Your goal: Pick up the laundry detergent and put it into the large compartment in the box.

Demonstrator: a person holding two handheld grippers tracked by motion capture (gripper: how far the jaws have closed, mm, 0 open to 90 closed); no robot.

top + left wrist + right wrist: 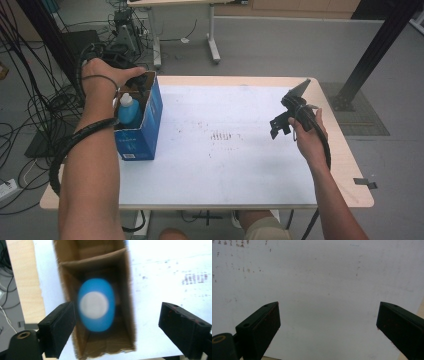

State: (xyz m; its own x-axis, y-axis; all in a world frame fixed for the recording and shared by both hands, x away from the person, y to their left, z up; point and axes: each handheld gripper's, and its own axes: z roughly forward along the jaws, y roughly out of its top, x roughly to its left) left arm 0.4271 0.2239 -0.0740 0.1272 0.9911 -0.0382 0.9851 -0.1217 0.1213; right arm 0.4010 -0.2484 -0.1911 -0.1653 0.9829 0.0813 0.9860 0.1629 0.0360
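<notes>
The blue bottle (96, 305) is seen standing released in the box (150, 117) at nine o'clock; both grippers are wide open, empty. Withdrawal of the left gripper (116, 322) is probably needed next.

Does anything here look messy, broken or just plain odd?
Mostly tidy. The white mat carries a patch of small reddish-brown specks near its middle, like old stains. The blue box stands open on the table's left edge, with a blue bottle upright inside. Nothing looks spilled or broken.
</notes>
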